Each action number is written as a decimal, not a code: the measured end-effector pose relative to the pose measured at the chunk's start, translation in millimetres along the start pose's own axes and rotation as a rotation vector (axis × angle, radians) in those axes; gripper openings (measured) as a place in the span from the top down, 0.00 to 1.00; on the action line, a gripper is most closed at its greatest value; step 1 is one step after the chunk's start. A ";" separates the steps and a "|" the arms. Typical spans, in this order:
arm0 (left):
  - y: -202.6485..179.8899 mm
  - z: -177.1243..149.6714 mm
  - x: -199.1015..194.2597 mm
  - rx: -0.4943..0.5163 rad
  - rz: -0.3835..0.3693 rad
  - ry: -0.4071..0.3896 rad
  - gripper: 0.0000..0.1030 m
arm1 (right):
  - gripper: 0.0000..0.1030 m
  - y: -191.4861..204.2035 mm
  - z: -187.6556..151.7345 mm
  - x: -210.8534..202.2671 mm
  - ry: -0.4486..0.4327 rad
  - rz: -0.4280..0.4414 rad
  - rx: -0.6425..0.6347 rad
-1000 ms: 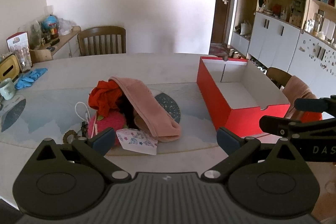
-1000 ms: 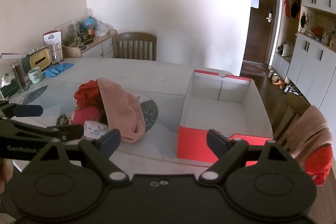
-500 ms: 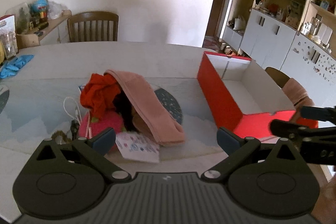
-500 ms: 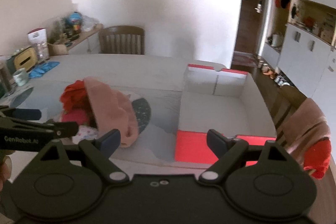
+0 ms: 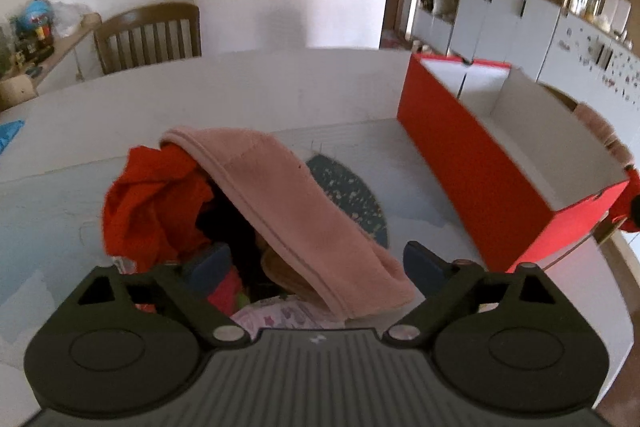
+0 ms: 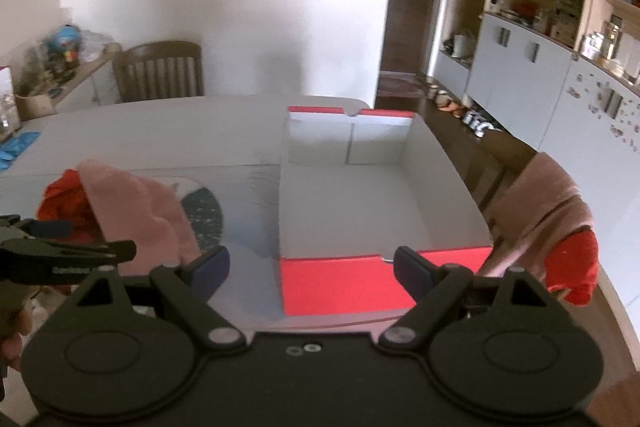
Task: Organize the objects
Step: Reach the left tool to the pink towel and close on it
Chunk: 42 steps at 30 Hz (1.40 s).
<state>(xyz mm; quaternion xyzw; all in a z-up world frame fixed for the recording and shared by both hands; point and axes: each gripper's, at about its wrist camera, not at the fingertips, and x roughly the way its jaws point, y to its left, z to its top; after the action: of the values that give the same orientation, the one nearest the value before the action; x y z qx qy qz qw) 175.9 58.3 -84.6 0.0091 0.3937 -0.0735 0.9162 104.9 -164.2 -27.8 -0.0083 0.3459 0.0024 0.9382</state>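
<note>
A pile of objects lies on the round table [image 5: 280, 95]: a pink cloth [image 5: 296, 211] draped over a red cloth [image 5: 152, 203], a pink-red soft item [image 5: 224, 291] and a patterned packet [image 5: 280, 315]. My left gripper [image 5: 316, 267] is open, low over the pile, its jaws either side of the pink cloth's near end. An empty red box [image 5: 472, 163] with a white inside stands to the right. My right gripper [image 6: 312, 267] is open and empty in front of the box [image 6: 344, 283]. The pile [image 6: 132, 203] and the left gripper show at its left.
A wooden chair [image 5: 148, 35] stands behind the table. A second chair at the right carries pink and red cloths [image 6: 548, 211]. A cluttered sideboard [image 5: 32, 39] is at far left, white cabinets [image 6: 532, 75] at right. Blue gloves [image 6: 16, 147] lie on the table's left edge.
My left gripper has moved forward and down onto the pile, which now fills the space between its jaws. My right gripper has moved forward and right, closer to the red box.
</note>
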 end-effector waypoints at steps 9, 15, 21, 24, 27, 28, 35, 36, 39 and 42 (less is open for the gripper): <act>5.3 16.4 33.4 0.000 0.014 0.024 0.16 | 0.14 -15.1 11.2 17.5 0.007 -0.094 0.001; 4.6 20.7 47.3 -0.020 0.072 0.040 0.22 | 0.14 -43.5 21.7 39.6 0.005 -0.116 -0.034; 4.6 21.5 56.0 -0.064 0.163 0.053 0.24 | 0.14 -86.1 37.6 82.3 0.026 -0.128 -0.077; 2.3 20.8 58.4 -0.078 0.204 0.058 0.25 | 0.17 -107.5 45.1 105.5 0.048 -0.121 -0.092; -0.7 21.5 58.4 -0.104 0.227 0.062 0.28 | 0.24 -121.9 48.1 124.7 0.082 -0.103 -0.104; -2.2 21.9 58.4 -0.110 0.241 0.061 0.28 | 0.26 -126.4 49.8 130.7 0.094 -0.099 -0.106; -11.0 22.6 66.4 -0.119 0.296 0.079 0.38 | 0.41 -145.8 53.9 171.6 0.213 -0.044 -0.097; -11.2 22.5 68.1 -0.122 0.298 0.084 0.43 | 0.44 -146.7 54.4 175.4 0.228 -0.032 -0.098; -11.3 23.6 71.1 -0.140 0.309 0.090 0.46 | 0.54 -147.8 54.5 185.3 0.260 -0.013 -0.098; -13.0 22.8 71.2 -0.145 0.322 0.087 0.53 | 0.63 -148.4 54.0 191.0 0.276 -0.004 -0.113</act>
<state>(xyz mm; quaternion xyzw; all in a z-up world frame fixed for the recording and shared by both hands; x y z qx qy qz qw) 238.8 34.7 -119.8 0.0089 0.4306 0.1032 0.8966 286.7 -312.0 -108.6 -0.0624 0.4710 0.0187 0.8797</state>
